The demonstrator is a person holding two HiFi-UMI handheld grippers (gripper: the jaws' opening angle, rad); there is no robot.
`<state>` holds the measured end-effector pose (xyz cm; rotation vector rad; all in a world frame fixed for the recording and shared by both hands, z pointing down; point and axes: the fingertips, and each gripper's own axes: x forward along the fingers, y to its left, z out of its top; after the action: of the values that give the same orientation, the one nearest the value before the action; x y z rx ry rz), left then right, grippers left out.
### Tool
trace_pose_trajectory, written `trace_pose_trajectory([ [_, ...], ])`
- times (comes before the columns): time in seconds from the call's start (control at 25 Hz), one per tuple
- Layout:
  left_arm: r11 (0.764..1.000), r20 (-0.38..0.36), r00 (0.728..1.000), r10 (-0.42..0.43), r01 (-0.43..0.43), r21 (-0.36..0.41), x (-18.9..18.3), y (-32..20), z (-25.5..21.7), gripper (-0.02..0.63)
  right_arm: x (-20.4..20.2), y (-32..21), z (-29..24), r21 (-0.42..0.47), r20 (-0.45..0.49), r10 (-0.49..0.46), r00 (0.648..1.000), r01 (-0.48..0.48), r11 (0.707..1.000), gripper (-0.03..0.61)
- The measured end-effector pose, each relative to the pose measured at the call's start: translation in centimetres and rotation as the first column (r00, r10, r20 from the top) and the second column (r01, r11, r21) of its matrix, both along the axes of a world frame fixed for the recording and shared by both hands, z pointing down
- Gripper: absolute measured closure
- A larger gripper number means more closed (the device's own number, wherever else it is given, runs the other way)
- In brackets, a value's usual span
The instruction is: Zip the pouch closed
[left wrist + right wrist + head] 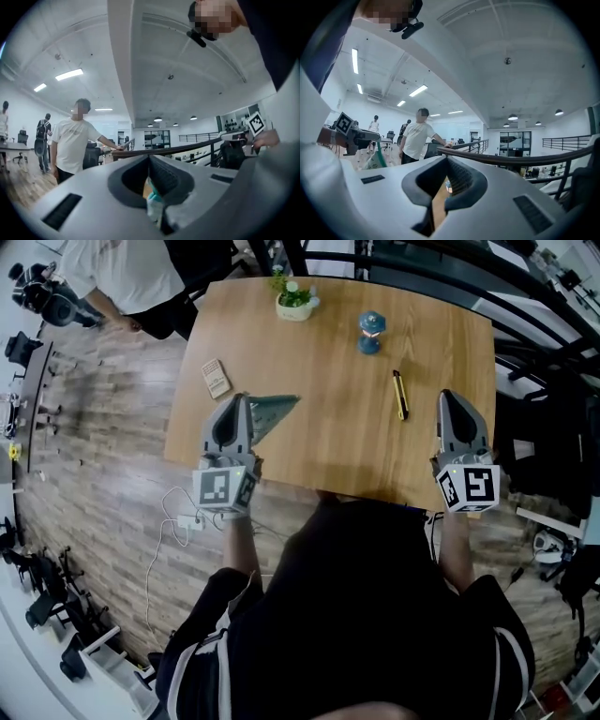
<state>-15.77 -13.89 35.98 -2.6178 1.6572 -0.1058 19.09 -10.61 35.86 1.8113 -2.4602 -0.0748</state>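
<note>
left gripper [241,405] is pinching what looks like a pouch [276,409] corner at its tips, likely steadying it; right gripper [448,397] clenched empty.

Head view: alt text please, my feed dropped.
The shut left gripper pinches a grey pouch over the near left edge of the wooden table; the right gripper, shut and empty, sits at the near right. Farther back: a yellow pen-like tool, a small blue object, a potted plant and a small card.

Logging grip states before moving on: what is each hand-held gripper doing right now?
Left hand-held gripper: closed, holding the pouch.
Right hand-held gripper: closed, empty.
</note>
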Motion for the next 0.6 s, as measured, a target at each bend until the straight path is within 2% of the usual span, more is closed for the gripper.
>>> trace_pose_trajectory([
  [0.08, 1.0, 0.026, 1.0, -0.004, 0.003, 0.01, 0.7, 0.1, 0.2, 0.611, -0.1, 0.0, 0.1, 0.009, -0.001, 0.007, 1.0, -0.006, 1.0, 0.565],
  [0.32, 1.0, 0.021, 0.999, 0.025, -0.025, 0.009, 2.7, 0.3, -0.1, 0.611, -0.7, 0.0, -0.3, 0.034, -0.011, 0.006, 1.0, -0.005, 0.999, 0.565],
  [0.6, 1.0, 0.027, 1.0, 0.001, -0.001, -0.008, 3.1, 0.0, -0.5, 0.611, -0.7, -0.3, -0.5, 0.035, -0.022, 0.021, 1.0, -0.021, 0.999, 0.566],
])
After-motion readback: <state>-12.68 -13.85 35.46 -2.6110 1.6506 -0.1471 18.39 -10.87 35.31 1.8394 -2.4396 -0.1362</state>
